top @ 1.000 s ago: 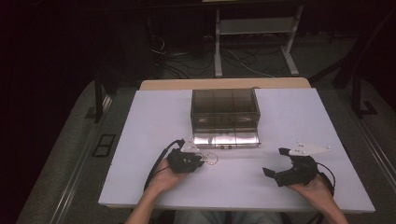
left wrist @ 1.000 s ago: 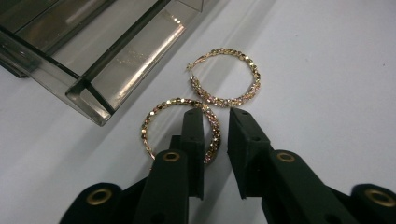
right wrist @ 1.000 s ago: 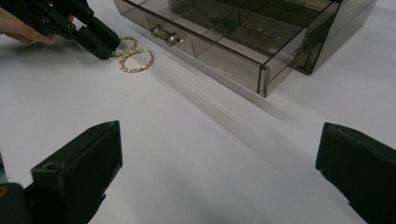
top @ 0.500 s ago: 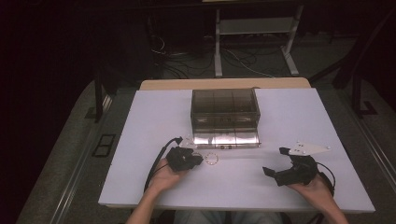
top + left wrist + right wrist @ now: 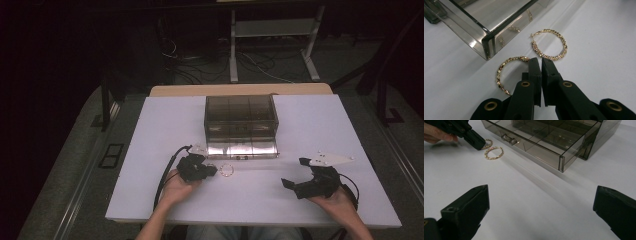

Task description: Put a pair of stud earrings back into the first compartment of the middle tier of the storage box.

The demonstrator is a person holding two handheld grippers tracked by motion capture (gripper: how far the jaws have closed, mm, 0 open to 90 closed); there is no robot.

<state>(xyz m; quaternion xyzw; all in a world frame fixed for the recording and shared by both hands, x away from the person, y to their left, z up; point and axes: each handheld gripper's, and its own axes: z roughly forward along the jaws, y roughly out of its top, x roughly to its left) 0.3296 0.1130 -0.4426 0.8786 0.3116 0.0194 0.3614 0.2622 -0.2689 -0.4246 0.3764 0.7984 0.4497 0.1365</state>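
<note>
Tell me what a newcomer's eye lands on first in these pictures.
Two gold hoop earrings: the near hoop lies under the shut tips of the left tool, the far hoop beside it on the white table. Behind them stands a smoky clear box with its drawer pulled open; the right tool waits open.

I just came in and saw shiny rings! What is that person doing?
A person holds a claw in each hand at a white table. The left claw has just been closing and pinches one gold hoop earring. A second hoop lies beside it, near the open drawer of a clear box. The right claw waits open.
</note>
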